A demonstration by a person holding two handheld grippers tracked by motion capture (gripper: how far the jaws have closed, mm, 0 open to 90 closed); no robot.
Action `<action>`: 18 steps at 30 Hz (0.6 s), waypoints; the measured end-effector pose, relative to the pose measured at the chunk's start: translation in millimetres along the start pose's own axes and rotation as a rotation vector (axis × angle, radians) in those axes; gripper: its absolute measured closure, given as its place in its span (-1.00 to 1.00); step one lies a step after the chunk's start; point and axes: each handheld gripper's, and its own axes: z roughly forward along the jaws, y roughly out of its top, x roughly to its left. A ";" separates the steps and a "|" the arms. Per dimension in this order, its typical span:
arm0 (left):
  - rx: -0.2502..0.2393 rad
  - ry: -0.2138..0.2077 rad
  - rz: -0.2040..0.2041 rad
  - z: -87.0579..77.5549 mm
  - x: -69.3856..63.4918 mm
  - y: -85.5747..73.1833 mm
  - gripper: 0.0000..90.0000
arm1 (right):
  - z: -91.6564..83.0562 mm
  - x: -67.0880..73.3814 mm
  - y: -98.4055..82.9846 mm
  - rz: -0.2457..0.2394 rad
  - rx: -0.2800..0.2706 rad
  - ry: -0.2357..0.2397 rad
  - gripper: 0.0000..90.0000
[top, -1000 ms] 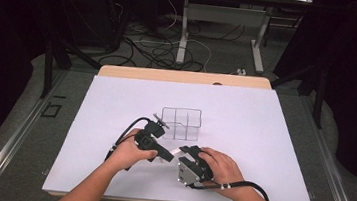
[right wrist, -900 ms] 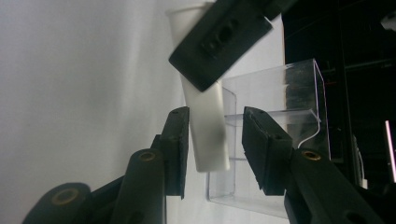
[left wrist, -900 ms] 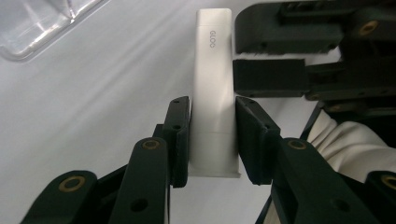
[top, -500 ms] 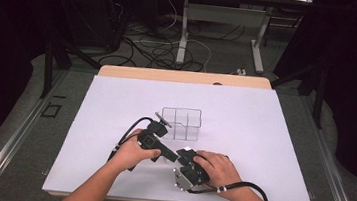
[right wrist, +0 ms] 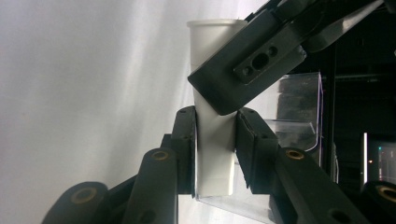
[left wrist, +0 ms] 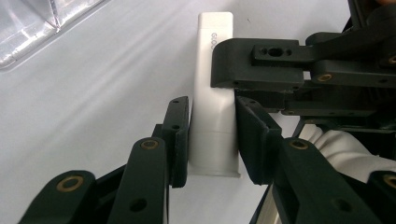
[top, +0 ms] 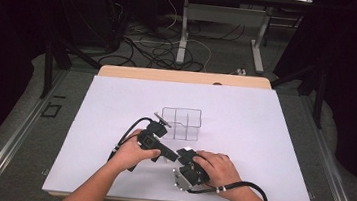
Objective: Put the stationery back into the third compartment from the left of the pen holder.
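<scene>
Left gripper [top: 169,155]: I am clamping it on one end of the white tube [left wrist: 214,116]; in the left gripper view both pads are pressing the tube's sides, with the flared end nearest the camera.
Tube: I am holding it just above the white sheet [top: 273,140], between both grippers, at about 6 o'clock from the clear box [top: 180,123]. In the high view it is too hidden to make out.
Right gripper [top: 186,157]: its jaws have just been closing, and I am squeezing the tube's other end; in the right gripper view [right wrist: 215,154] the pads are lying flat against it, and the left gripper's jaw is crossing it higher up.
Clear box: it is sitting at the sheet's middle, at 12 o'clock from my hands, divided into compartments.
Left hand [top: 133,153]: I am keeping it at 9 o'clock of the right hand [top: 217,169], the two gripper tips meeting.
</scene>
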 end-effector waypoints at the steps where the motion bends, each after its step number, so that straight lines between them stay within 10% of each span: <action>1: -0.001 -0.002 0.000 -0.2 0.4 -0.1 0.48 | 1.0 1.4 -0.6 0.015 -0.014 -0.016 0.56; 18: -0.140 0.022 -0.020 -20.4 11.1 -11.8 0.04 | 2.1 0.3 -6.9 0.070 0.005 -0.012 0.56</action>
